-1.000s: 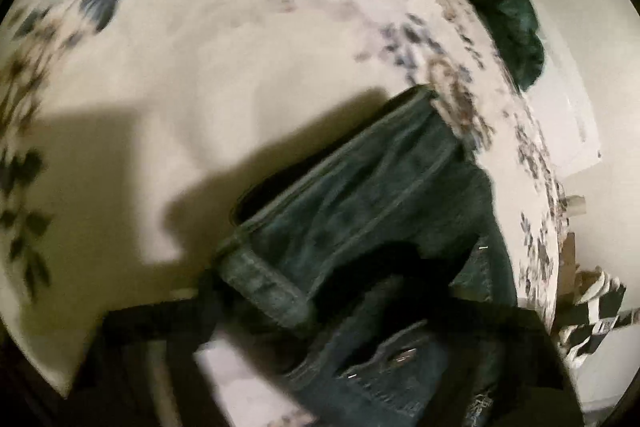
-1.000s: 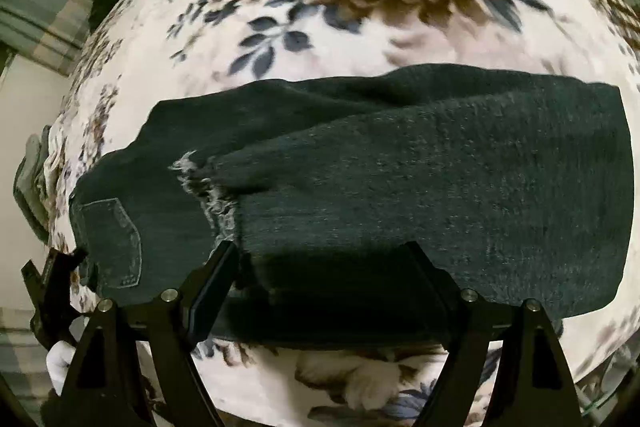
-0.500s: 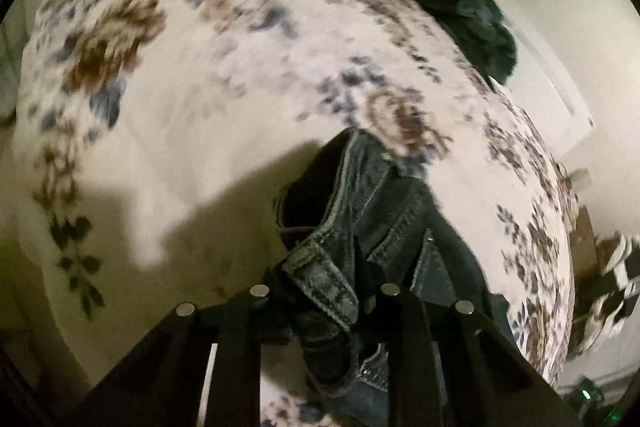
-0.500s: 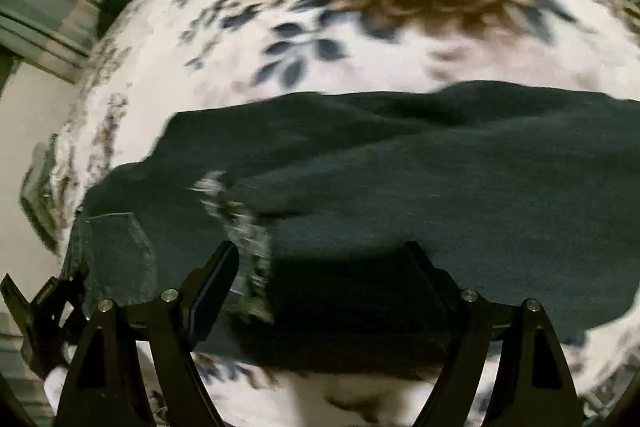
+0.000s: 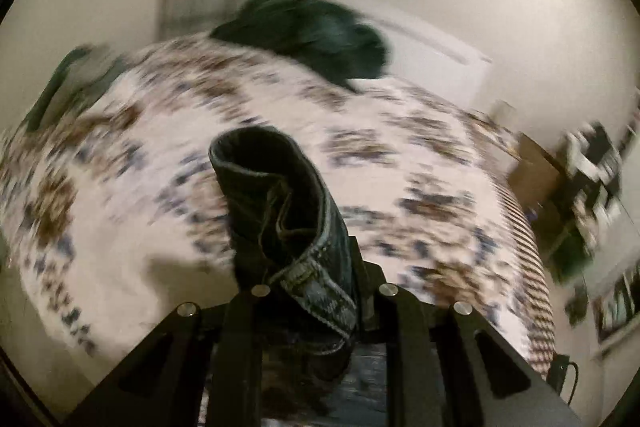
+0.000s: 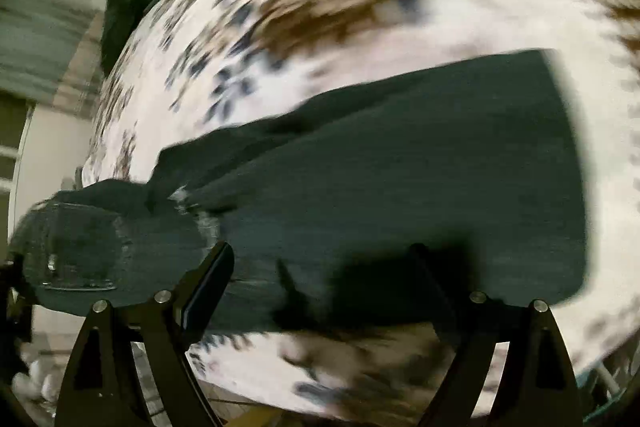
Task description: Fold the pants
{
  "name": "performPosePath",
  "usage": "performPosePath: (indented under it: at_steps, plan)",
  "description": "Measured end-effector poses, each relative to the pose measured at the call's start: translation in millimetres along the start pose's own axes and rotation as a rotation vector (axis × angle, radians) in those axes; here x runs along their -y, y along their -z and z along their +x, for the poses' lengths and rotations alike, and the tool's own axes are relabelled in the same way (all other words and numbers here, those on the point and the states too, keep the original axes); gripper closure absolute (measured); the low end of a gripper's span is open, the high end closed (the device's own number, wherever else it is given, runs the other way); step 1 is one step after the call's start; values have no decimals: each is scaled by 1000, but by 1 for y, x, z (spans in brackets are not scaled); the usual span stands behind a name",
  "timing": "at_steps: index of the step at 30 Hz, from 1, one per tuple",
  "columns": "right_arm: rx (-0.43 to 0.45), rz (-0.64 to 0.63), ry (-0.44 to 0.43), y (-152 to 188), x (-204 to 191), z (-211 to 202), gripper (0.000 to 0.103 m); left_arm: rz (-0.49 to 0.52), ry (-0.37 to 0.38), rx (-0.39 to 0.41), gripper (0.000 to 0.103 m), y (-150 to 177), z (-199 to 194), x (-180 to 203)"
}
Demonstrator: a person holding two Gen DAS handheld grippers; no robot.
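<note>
Since a second ago the waistband of the jeans (image 5: pixel 288 227) has been lifted off the floral bedspread (image 5: pixel 120 187) and is curled upright, pinched in the left gripper (image 5: pixel 316 263). The right gripper (image 6: pixel 320 279) is held spread wide over the legs (image 6: pixel 400 187), which lie flat across the bed. Both views are motion-blurred; a dark heap (image 5: pixel 312 39) at the far edge cannot be identified.

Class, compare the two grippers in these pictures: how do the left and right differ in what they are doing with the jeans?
The left gripper is shut on the jeans' waistband, lifted off the bedspread; the right gripper stands open, gripping nothing. The left's denim bunches and curls upward; by the right, the jeans lie spread flat. Both are black and two-fingered.
</note>
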State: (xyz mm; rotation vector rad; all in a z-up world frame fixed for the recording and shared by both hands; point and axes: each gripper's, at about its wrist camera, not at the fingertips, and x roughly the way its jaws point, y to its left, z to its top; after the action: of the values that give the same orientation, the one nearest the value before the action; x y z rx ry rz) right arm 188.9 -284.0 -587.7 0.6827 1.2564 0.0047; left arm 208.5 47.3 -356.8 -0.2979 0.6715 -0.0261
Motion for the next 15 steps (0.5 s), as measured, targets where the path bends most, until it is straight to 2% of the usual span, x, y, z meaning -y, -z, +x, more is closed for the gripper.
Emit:
performPosePath:
  at_steps: [4,7,11,15]
  plan:
    - [55,94,22,-4,56,-47,13,125,100,-21,87,18,-2,84]
    - [108,156,45,-9,101,-84,13,211,194,-71,87,49,5,147]
    - [167,223,79,-11,155,-124,13,323,287,-181,87,107,30,226]
    - [202,262,133,-9,202,-150,13,463,311,-285,87,179,60,286]
